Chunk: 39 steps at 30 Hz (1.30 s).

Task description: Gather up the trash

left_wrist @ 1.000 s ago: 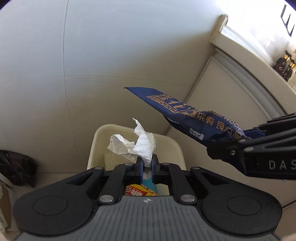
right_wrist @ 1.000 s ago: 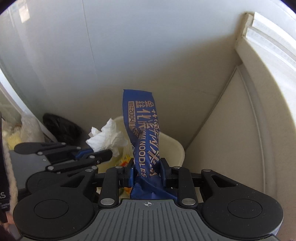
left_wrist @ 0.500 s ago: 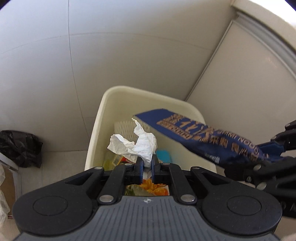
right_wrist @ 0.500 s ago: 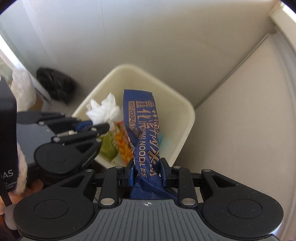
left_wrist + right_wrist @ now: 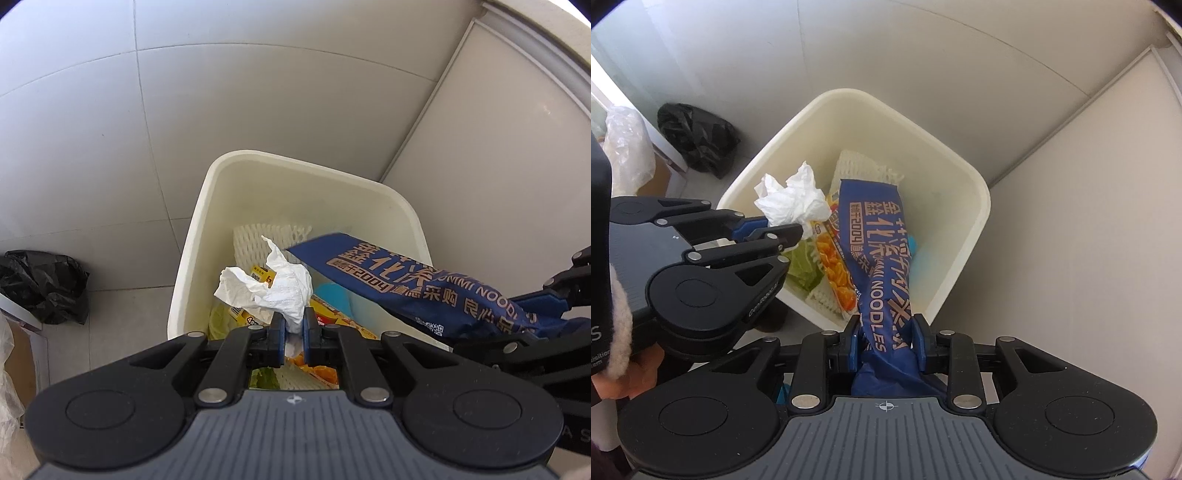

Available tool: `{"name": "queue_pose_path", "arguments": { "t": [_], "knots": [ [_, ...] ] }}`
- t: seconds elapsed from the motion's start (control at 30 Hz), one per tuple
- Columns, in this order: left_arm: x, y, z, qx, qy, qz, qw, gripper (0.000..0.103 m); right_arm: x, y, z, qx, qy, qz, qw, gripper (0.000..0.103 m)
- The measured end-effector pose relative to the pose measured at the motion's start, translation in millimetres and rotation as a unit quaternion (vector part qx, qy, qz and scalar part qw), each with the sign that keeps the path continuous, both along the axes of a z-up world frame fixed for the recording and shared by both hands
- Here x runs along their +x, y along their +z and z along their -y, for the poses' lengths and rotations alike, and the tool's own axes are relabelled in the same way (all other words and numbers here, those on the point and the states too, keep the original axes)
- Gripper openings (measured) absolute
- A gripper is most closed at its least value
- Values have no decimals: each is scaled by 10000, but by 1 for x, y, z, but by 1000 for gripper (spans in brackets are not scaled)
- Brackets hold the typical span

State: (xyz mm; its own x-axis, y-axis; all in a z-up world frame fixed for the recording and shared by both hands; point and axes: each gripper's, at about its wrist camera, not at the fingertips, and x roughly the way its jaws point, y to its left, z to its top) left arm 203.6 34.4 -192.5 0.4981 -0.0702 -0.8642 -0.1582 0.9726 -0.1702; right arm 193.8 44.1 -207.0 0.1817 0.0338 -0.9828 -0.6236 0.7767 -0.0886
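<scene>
A cream waste bin [image 5: 192, 258] stands on the tiled floor in a corner, with wrappers and a white foam net [image 5: 258, 236] inside. My left gripper [image 5: 293, 325] is shut on a crumpled white tissue [image 5: 273, 291], held over the bin's near left side. From the right, my right gripper [image 5: 535, 317] reaches in with a long blue noodle packet [image 5: 406, 284] above the bin. In the right wrist view the right gripper [image 5: 886, 332] points steeply down; its jaws are opening, their pads still against the blue noodle packet [image 5: 875, 236]. The left gripper [image 5: 775, 227] and tissue [image 5: 790, 199] show at left.
A black plastic bag [image 5: 44, 288] lies on the floor left of the bin, beside a clear bag and cardboard. Pale walls close in behind and to the right of the bin [image 5: 960, 177]. A hand with a fleecy cuff [image 5: 620, 332] holds the left gripper.
Both grippers have come down and tilted toward the bin, which now fills the middle of both views. The tissue and the noodle packet now hang over its opening.
</scene>
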Motion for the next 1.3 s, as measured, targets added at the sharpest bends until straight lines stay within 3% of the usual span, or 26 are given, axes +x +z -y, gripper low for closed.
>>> {"name": "queue_pose_path", "arguments": {
  "t": [0.07,0.13,0.2,0.37,1.3],
  "knots": [
    [2,-1,1,-3,8,9,10000,12,0,-1,3,33,26,99,9999,31],
    [4,-2,1,10,68,21,10000,22,0,1,4,3,42,184,9998,41],
    [4,-3,3,17,92,21,10000,23,0,3,4,-37,19,248,9997,54],
    [1,-2,5,43,151,49,9999,36,1,4,6,-81,4,311,9995,62],
    [-7,12,7,92,246,122,9996,44,-1,10,5,-90,48,373,9993,63]
  ]
}}
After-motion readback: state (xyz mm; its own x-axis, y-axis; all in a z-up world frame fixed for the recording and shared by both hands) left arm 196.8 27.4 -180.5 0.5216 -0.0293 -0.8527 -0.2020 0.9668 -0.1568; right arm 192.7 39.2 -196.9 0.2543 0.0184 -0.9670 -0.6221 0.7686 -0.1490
